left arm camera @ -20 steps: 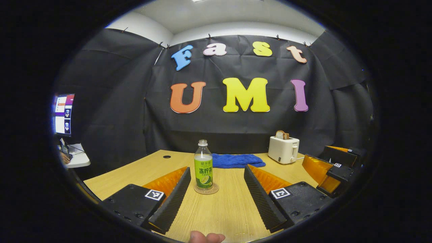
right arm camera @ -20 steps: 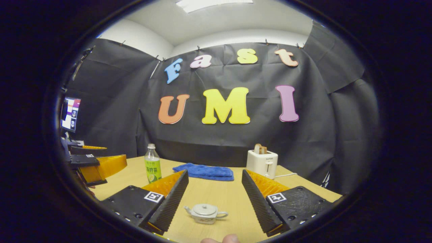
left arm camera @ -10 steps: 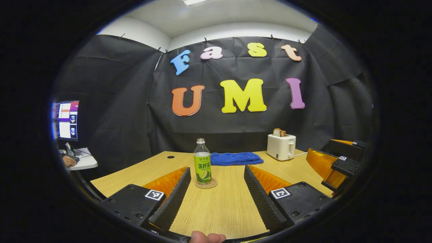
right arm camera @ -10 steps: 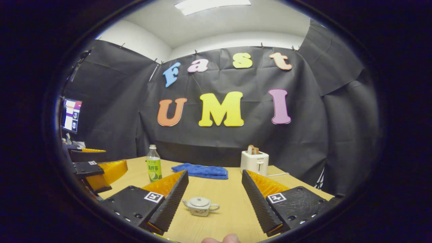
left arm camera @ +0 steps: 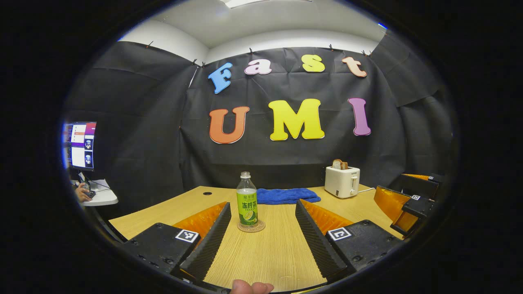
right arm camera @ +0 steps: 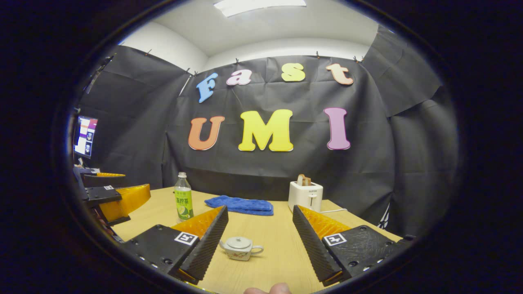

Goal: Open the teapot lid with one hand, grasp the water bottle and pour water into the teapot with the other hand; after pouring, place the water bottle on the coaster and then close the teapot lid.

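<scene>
- Hovering over the wooden surface (left arm camera: 261, 253) in the left gripper view: left claw (left arm camera: 261, 239), fingers spread wide apart, clamping nothing.
- Standing upright on the round coaster (left arm camera: 251, 227) just ahead of that gap: water bottle (left arm camera: 247, 200), cap on, green label facing the camera, touching neither finger.
- Lying flat behind the bottle near the far edge: blue towel (left arm camera: 286, 195).
- Sitting to the right of the towel: white toaster (left arm camera: 342, 181) with a slice of bread (left arm camera: 338, 164) poking out of its slot.
- Showing at the right edge of the same view: the other claw, held above the surface.
- Hanging low over the surface in the right gripper view: right claw (right arm camera: 261, 241), fingers likewise well apart, gripping nothing.
- Resting between those fingers, closer to the one on the left of the view: small white teapot (right arm camera: 240, 249), lid (right arm camera: 238, 243) seated on top, spout pointing toward that finger, handle toward the other.
- Glowing at the far left beyond the surface: a monitor (left arm camera: 79, 145), with a hand (left arm camera: 83, 193) resting at a small white desk below it.
</scene>
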Demonstrator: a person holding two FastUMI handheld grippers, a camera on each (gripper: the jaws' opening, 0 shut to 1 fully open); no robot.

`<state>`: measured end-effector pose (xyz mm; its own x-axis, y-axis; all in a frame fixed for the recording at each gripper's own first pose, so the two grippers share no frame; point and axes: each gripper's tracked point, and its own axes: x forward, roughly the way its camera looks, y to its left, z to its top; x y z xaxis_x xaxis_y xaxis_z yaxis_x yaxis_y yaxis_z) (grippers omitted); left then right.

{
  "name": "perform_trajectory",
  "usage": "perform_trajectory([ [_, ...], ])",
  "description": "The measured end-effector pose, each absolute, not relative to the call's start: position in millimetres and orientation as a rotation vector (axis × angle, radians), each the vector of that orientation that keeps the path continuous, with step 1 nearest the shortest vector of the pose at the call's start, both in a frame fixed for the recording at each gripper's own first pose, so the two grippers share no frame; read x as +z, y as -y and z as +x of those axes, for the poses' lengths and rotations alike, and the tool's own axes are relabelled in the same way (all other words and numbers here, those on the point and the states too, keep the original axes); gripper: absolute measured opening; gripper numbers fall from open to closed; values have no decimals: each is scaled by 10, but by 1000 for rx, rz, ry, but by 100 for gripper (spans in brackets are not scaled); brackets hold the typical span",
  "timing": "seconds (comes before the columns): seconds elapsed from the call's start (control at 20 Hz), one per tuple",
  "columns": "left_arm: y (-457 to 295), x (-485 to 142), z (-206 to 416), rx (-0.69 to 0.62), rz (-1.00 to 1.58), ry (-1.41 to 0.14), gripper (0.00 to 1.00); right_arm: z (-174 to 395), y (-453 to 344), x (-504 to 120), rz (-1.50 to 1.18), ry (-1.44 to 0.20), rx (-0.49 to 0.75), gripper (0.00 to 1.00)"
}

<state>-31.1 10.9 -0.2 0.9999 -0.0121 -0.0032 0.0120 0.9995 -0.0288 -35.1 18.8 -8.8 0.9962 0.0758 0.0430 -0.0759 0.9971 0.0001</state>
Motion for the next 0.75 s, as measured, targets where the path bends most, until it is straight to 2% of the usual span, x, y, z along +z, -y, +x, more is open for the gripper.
perform_trajectory([
  [0.75,-163,-13,-298,-27,-33,-10,98,-359,-430,-22,-16,77,88,95],
])
